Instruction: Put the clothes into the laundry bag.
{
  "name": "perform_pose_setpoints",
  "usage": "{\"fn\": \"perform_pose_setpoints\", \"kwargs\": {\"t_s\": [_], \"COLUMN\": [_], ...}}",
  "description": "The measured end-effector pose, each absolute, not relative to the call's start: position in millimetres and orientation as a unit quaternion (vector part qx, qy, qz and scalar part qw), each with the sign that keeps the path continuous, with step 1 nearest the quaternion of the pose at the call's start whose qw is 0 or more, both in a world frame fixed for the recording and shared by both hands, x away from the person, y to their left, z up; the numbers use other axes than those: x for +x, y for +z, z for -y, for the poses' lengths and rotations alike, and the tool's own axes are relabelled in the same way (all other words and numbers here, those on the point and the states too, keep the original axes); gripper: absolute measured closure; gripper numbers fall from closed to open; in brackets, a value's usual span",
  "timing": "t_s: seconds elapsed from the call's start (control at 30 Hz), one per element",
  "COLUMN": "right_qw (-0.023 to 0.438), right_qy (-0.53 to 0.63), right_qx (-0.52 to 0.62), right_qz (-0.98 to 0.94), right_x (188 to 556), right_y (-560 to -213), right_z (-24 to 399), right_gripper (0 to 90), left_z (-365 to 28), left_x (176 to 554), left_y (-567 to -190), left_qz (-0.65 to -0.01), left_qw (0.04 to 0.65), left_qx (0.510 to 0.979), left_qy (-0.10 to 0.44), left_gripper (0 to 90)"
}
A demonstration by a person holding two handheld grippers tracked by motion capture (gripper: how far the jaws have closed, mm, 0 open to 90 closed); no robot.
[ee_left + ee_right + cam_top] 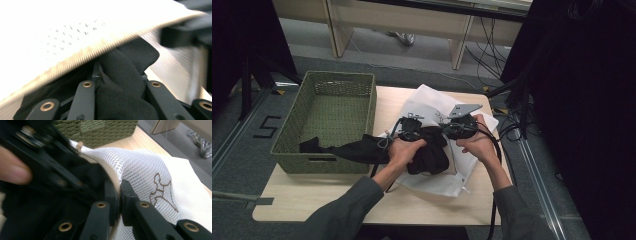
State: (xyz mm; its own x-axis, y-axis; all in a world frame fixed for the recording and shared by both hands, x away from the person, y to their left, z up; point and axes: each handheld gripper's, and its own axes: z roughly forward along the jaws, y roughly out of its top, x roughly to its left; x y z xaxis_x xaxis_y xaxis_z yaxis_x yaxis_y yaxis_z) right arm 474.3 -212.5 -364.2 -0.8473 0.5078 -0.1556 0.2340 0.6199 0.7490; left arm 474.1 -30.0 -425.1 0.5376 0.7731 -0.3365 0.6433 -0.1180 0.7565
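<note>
A white mesh laundry bag [428,104] lies on the wooden table [302,195]. A black garment [430,154] is bunched at the bag's mouth, and one end of it trails left over the rim of the green woven basket [332,82]. My left gripper [411,129] is shut on a fold of the garment [125,100], right under the bag's raised edge [62,32]. My right gripper [119,188] is shut on the bag's zipper edge [147,170] and holds it up. In the right gripper view the left gripper [42,142] is blurred, close at the left.
The basket sits on the table's left half with a little black cloth inside. Bare table lies in front of the bag. Dark stands and cables flank the table on both sides, and wooden furniture legs stand on the grey floor behind.
</note>
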Motion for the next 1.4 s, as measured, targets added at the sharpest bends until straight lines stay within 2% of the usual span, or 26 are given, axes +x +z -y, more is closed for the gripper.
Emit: {"fn": "perform_pose_setpoints", "kwargs": {"t_s": [0.2, 0.3, 0.37, 0.43, 0.47, 0.57, 0.67, 0.77, 0.8, 0.83, 0.9, 0.93, 0.97, 1.0, 1.07, 1.17, 1.37, 1.4], "right_qw": [0.179, 0.177, 0.170, 0.171, 0.172, 0.168, 0.172, 0.167, 0.171, 0.171, 0.170, 0.168, 0.168, 0.169, 0.167, 0.167, 0.169, 0.168], "right_qy": [0.378, 0.377, 0.373, 0.373, 0.372, 0.374, 0.374, 0.374, 0.376, 0.376, 0.375, 0.374, 0.374, 0.373, 0.372, 0.369, 0.368, 0.369], "right_qx": [0.221, 0.219, 0.231, 0.227, 0.220, 0.221, 0.218, 0.225, 0.217, 0.217, 0.220, 0.219, 0.219, 0.217, 0.218, 0.225, 0.219, 0.219], "right_qz": [-0.881, -0.882, -0.882, -0.883, -0.885, -0.885, -0.885, -0.884, -0.884, -0.884, -0.884, -0.885, -0.885, -0.886, -0.886, -0.886, -0.887, -0.887], "right_x": [474.8, 477.0, 476.3, 476.0, 475.8, 475.5, 475.6, 475.3, 476.0, 476.0, 475.9, 475.8, 475.8, 475.9, 475.8, 475.2, 476.2, 476.3], "right_y": [-365.7, -368.9, -369.3, -369.5, -370.0, -370.2, -370.4, -370.0, -370.3, -370.3, -370.4, -370.6, -370.6, -371.0, -370.9, -371.4, -372.0, -372.1], "right_z": [214.4, 217.7, 218.3, 217.4, 216.2, 215.3, 216.4, 217.0, 217.4, 217.4, 217.2, 216.6, 216.6, 216.3, 215.8, 215.6, 215.9, 215.8], "right_gripper": [86.5, 86.5, 86.5, 86.5, 86.5, 86.4, 86.3, 86.3, 86.2, 86.2, 86.2, 86.1, 86.1, 86.2, 86.2, 86.1, 86.2, 86.1], "left_z": [45.6, 43.9, 43.1, 40.4, 42.0, 41.8, 27.6, 9.8, -13.3, -13.3, -44.1, -69.4, -69.4, -87.1, -122.3, -143.5, -157.6, -156.0], "left_x": [482.6, 483.0, 482.5, 480.3, 477.1, 473.4, 460.1, 451.1, 443.0, 443.0, 436.4, 431.7, 431.7, 428.9, 423.3, 419.4, 410.7, 410.0], "left_y": [-439.4, -445.1, -448.2, -447.8, -446.8, -442.3, -418.7, -400.7, -383.4, -383.4, -367.4, -359.1, -359.1, -356.2, -358.1, -366.6, -395.7, -401.7], "left_qz": [-0.483, -0.478, -0.476, -0.453, -0.447, -0.451, -0.431, -0.414, -0.409, -0.409, -0.407, -0.410, -0.410, -0.412, -0.434, -0.452, -0.454, -0.451], "left_qw": [0.458, 0.453, 0.443, 0.417, 0.408, 0.408, 0.431, 0.435, 0.443, 0.443, 0.443, 0.428, 0.428, 0.417, 0.412, 0.409, 0.396, 0.399], "left_qx": [0.737, 0.743, 0.751, 0.779, 0.787, 0.785, 0.785, 0.792, 0.789, 0.789, 0.789, 0.793, 0.793, 0.798, 0.789, 0.782, 0.791, 0.794], "left_qy": [0.115, 0.120, 0.114, 0.119, 0.123, 0.116, 0.106, 0.110, 0.120, 0.120, 0.125, 0.142, 0.142, 0.141, 0.141, 0.131, 0.102, 0.091], "left_gripper": [67.4, 59.6, 51.0, 47.6, 39.3, 29.2, 24.6, 23.1, 22.3, 22.7, 22.7, 22.4, 21.7, 21.7, 21.4, 21.4, 23.4, 29.9]}}
